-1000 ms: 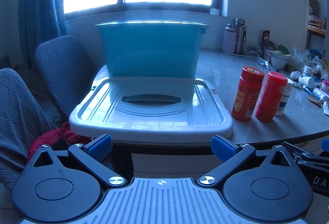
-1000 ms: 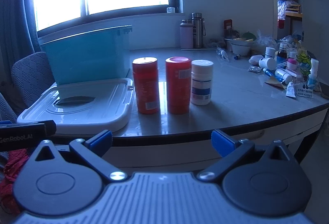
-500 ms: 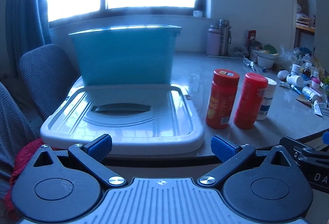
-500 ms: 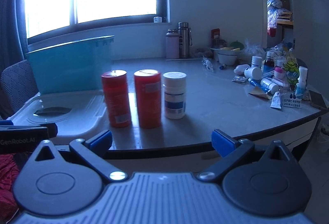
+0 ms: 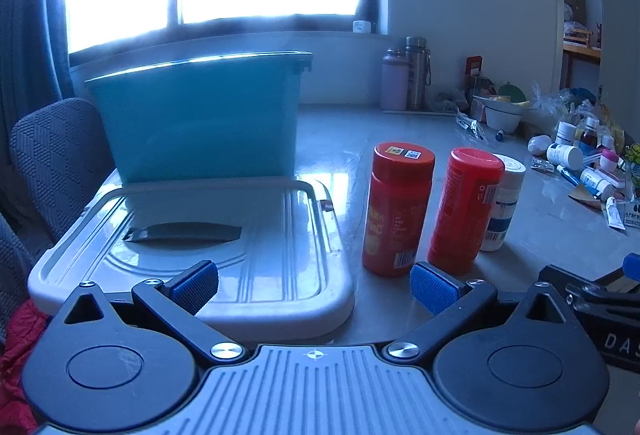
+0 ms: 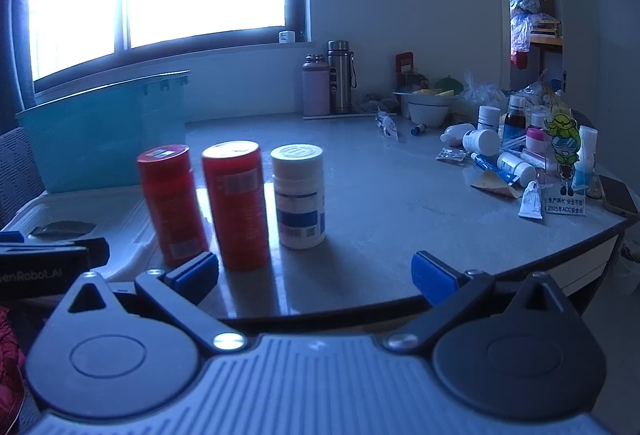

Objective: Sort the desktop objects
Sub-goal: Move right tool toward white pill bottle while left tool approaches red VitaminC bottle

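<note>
We hold both grippers low at the near edge of the bench (image 6: 400, 195), neither touching anything. Left gripper (image 5: 314, 285): fingers spread wide apart, nothing between them; they sit over the near rim of the white bin lid (image 5: 224, 243). Right gripper (image 6: 315, 275): fingers likewise wide apart and empty, just short of the bench edge.

Three upright containers stand in a close row on the bench just right of the lid: a red bottle (image 6: 172, 203) with stickers on its cap, a second red bottle (image 6: 238, 203) beside it, and a white pill bottle (image 6: 300, 195) with a blue-banded label. We cannot tell whether they touch one another.

The teal bin (image 5: 200, 119) stands upright behind the lid. Far right of the bench: a loose heap of small bottles and tubes (image 6: 516, 151), well apart from the row. Two flasks (image 6: 328, 83) stand by the wall under the window.
</note>
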{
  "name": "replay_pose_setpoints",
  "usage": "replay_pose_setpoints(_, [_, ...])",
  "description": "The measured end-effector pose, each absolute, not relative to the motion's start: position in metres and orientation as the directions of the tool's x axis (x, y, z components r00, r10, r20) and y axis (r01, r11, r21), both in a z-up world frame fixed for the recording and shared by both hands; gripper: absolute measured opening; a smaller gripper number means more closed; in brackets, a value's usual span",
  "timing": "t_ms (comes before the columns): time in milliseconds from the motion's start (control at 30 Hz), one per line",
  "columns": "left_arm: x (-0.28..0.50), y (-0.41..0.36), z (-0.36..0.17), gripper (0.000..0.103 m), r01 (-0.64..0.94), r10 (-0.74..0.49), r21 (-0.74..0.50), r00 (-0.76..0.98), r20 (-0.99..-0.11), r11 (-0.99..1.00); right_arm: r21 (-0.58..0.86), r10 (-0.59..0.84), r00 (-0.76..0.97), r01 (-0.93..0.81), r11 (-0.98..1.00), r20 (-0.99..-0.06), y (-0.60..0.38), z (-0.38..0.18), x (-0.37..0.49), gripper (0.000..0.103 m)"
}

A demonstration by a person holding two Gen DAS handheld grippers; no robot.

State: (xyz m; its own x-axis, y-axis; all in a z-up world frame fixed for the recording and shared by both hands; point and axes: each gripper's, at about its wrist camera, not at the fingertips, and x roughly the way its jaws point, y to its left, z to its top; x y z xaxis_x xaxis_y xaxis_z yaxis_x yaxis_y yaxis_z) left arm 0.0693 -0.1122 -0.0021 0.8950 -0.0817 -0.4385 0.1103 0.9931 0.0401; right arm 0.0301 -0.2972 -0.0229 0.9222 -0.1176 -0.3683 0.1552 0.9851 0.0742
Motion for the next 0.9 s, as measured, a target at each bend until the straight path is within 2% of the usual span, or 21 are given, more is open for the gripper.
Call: replay_pose_setpoints(900, [0.121, -0.139, -0.014, 0.102, 0.11, -0.077, 0.051, 0.899, -0.431, 0.993, 0.073, -0.116, 0.925, 0.153, 0.986, -0.362, -0.318, -0.037, 0.08, 0.103])
